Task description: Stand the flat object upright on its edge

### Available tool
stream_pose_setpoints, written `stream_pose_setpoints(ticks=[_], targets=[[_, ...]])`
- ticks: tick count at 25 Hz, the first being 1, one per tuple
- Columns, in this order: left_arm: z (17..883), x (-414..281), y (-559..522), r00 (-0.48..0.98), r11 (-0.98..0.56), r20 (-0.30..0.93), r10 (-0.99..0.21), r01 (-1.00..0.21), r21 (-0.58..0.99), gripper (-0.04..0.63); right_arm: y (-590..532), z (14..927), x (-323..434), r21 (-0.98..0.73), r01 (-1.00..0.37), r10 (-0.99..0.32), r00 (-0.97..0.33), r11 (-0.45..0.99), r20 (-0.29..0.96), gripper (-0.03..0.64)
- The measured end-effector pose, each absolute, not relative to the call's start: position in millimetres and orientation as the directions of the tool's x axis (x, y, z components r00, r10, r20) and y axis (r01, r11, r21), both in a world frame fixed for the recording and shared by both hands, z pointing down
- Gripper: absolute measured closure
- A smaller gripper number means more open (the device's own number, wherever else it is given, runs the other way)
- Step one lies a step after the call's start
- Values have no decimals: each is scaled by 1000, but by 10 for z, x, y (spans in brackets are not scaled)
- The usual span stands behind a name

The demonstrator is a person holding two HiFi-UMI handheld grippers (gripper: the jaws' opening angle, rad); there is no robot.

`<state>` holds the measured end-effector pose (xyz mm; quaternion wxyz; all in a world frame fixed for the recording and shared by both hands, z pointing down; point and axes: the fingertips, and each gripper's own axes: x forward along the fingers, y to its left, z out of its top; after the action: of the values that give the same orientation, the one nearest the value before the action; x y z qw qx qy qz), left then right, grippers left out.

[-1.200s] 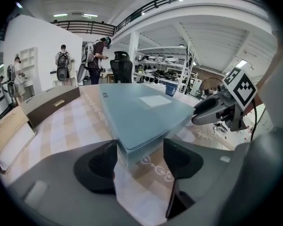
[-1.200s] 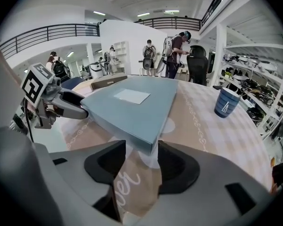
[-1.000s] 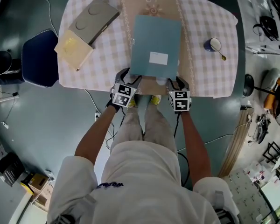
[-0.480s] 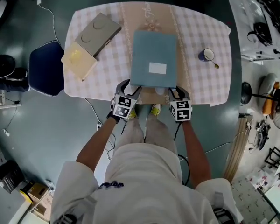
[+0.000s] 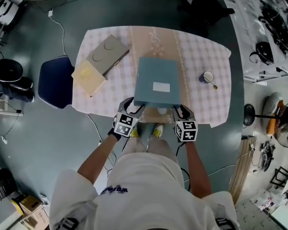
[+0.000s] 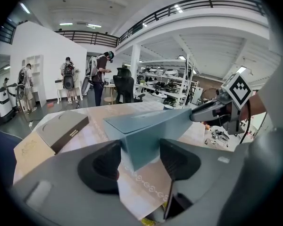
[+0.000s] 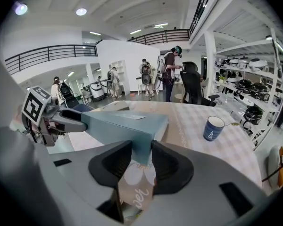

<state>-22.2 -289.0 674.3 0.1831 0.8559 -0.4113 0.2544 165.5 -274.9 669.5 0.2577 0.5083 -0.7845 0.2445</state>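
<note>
Box (image 5: 156, 80) corners gripped above table (image 5: 201, 51) near edge.

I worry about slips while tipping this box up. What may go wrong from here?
The left gripper and right gripper each pinch only a near corner of the teal box, so it may slip or twist out. Its far edge seems to rest on the tablecloth and might slide away. A sideways topple could hit the mug.

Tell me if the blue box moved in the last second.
Yes. The blue box has tipped up at its near edge, away from the checked tablecloth.
</note>
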Motion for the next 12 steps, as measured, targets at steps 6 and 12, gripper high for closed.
stream_pose_setpoints(ticks=[6, 12], targets=[[6434, -232, -2878, 550, -594, 559, -620, -795, 123, 331, -2748, 6381, 1658, -132, -918, -701, -372, 373, 608, 478], [6201, -239, -2828, 553, -561, 531, -643, -811, 165, 330, -2768, 6129, 1667, -157, -915, -721, -392, 373, 572, 477]])
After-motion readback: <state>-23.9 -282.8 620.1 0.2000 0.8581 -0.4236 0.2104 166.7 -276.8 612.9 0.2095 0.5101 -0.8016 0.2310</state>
